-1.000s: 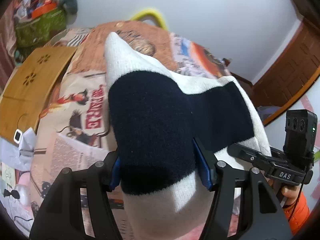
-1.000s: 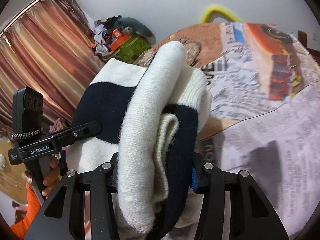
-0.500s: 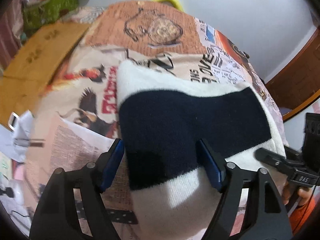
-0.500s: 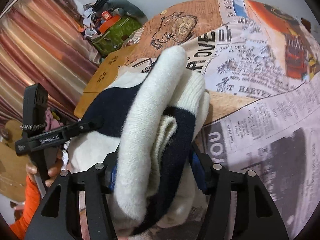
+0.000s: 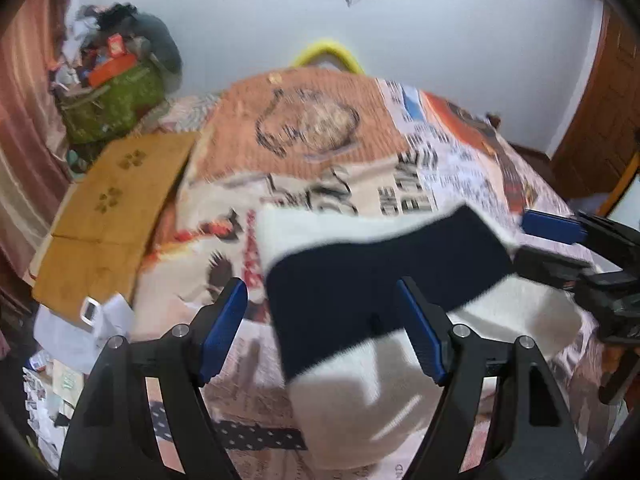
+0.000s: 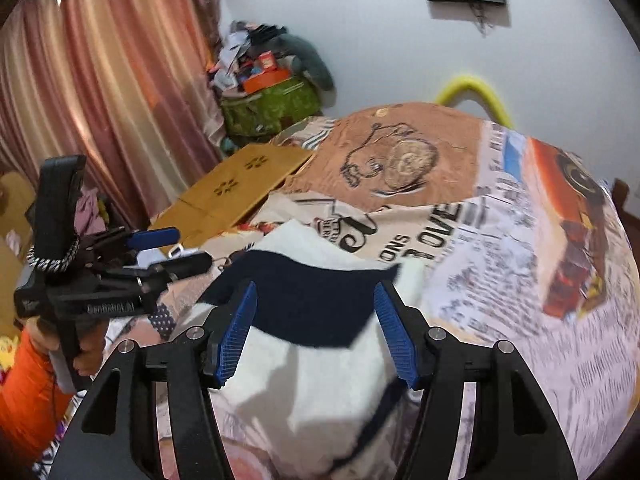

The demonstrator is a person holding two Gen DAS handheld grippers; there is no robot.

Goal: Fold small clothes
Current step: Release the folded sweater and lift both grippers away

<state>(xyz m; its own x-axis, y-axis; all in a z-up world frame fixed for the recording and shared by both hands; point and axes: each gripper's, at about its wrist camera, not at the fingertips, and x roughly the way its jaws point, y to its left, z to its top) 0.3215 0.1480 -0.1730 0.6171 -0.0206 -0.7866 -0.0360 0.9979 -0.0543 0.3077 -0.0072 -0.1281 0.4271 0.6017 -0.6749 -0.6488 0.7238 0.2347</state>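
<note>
A folded white knit garment with a wide navy band (image 5: pixel 372 280) lies on the printed bedspread (image 5: pixel 312 140). My left gripper (image 5: pixel 324 320) is open, its blue pads apart on either side of the garment's near part, not pinching it. My right gripper (image 6: pixel 316 328) is open too, pads apart over the same garment (image 6: pixel 312 300). Each gripper shows in the other's view: the right one at the garment's right end (image 5: pixel 560 240), the left one at the garment's left (image 6: pixel 160 248). Whether the pads touch the cloth is unclear from blur.
A wooden lap table (image 5: pixel 116 196) lies at the bed's left edge. A green bag heaped with clutter (image 5: pixel 112 96) stands by the curtain (image 6: pixel 100 100). A yellow hoop (image 5: pixel 328 50) rises behind the bed. Papers (image 5: pixel 76 332) lie at the lower left. A wooden door (image 5: pixel 600 120) is right.
Both grippers have opened and let go of the garment, which has dropped from held-up to lying on the bedspread. Both views have tilted up toward the wall.
</note>
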